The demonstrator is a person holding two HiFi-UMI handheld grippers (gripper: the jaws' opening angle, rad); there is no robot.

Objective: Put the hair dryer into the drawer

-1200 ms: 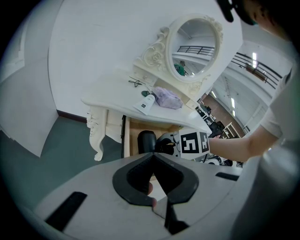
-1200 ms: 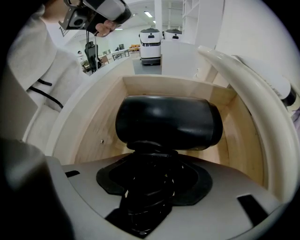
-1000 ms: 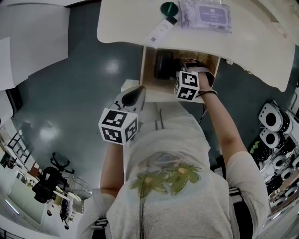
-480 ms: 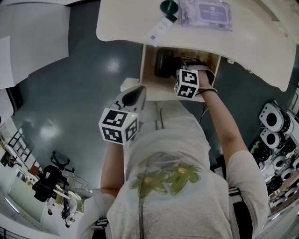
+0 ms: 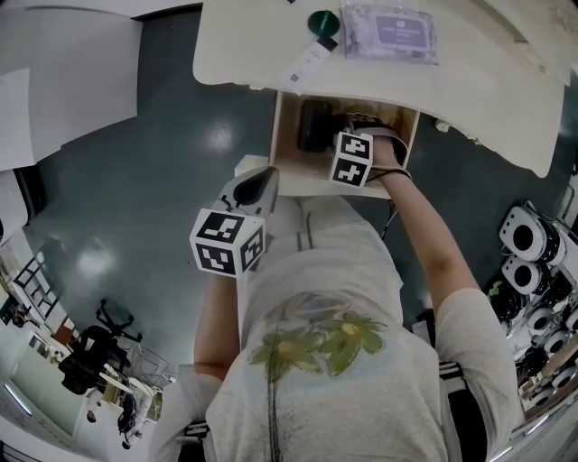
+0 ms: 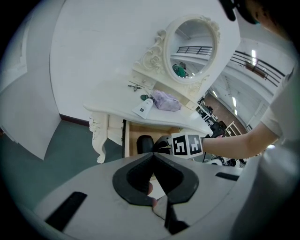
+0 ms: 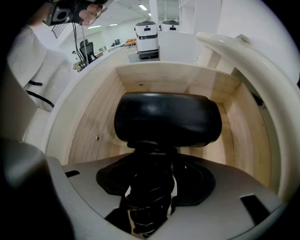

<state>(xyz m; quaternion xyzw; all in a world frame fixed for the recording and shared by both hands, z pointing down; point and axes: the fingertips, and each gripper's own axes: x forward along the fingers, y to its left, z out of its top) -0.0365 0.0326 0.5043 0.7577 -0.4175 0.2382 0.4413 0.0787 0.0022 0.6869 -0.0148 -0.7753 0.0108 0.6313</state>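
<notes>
The black hair dryer (image 7: 166, 119) hangs inside the open wooden drawer (image 7: 98, 117), its handle wrapped in black cord and clamped between the jaws of my right gripper (image 7: 152, 187). From the head view, the dryer (image 5: 316, 124) lies in the drawer (image 5: 287, 135) under the white dressing table (image 5: 488, 81), with the right gripper (image 5: 354, 161) over the drawer's front. My left gripper (image 5: 256, 185) stays back near my body, jaws shut and empty; it also appears as (image 6: 152, 185) in its own view, facing the drawer (image 6: 133, 136).
On the dressing table top lie a white bottle (image 5: 305, 63), a dark green lid (image 5: 323, 22) and a purple packet (image 5: 388, 29). An ornate oval mirror (image 6: 194, 44) stands on the table. White round devices (image 5: 528, 244) sit at the right on the floor.
My right gripper has moved a little further over the drawer with the hair dryer. The left gripper has stayed still.
</notes>
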